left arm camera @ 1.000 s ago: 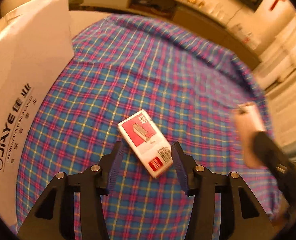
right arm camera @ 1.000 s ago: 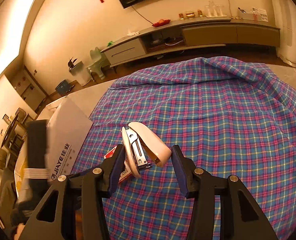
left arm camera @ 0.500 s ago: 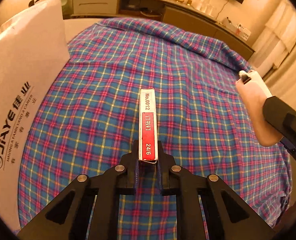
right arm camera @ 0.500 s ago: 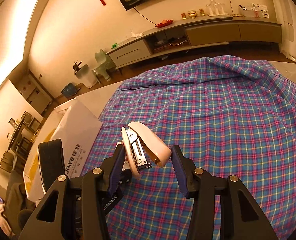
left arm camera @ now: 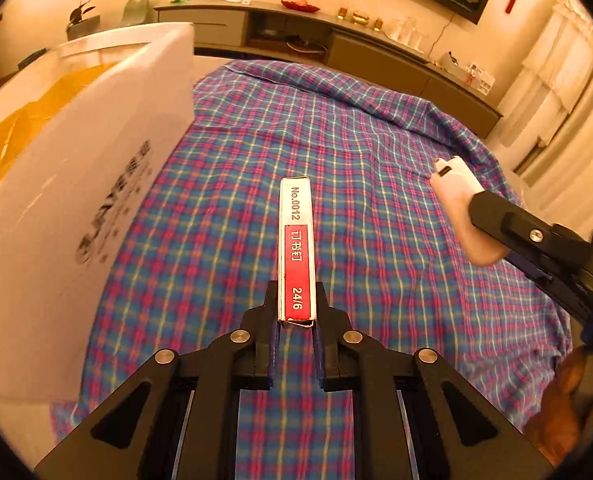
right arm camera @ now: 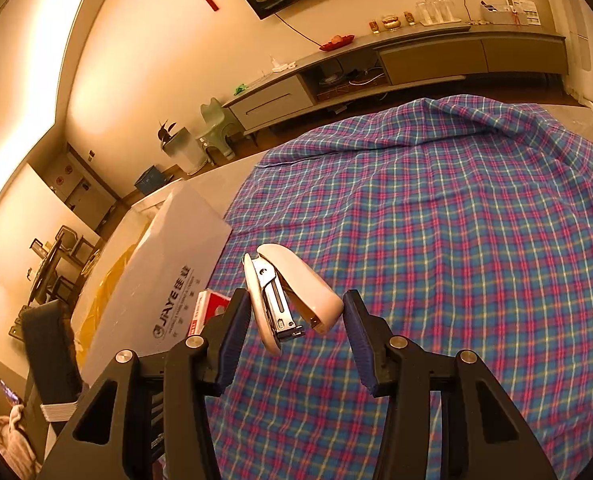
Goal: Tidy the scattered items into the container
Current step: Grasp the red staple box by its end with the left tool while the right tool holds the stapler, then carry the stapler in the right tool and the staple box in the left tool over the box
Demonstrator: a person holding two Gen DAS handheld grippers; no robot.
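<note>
Above the plaid cloth (left arm camera: 376, 184), my left hand-held gripper (left arm camera: 296, 330) is clamped on the staple box (left arm camera: 295, 252), and my right hand-held gripper (right arm camera: 296, 320) grips the stapler (right arm camera: 288, 296). I judge both are mid-carry; next I must swing left over the white box (left arm camera: 76, 184) and release inside.

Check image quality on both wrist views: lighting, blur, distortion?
Left wrist: warm orange cast, fisheye bends the white box; staple box text sharp, plaid cloth slightly soft. Right wrist: same cast, blown-out wall glow upper left, stapler crisp.
</note>
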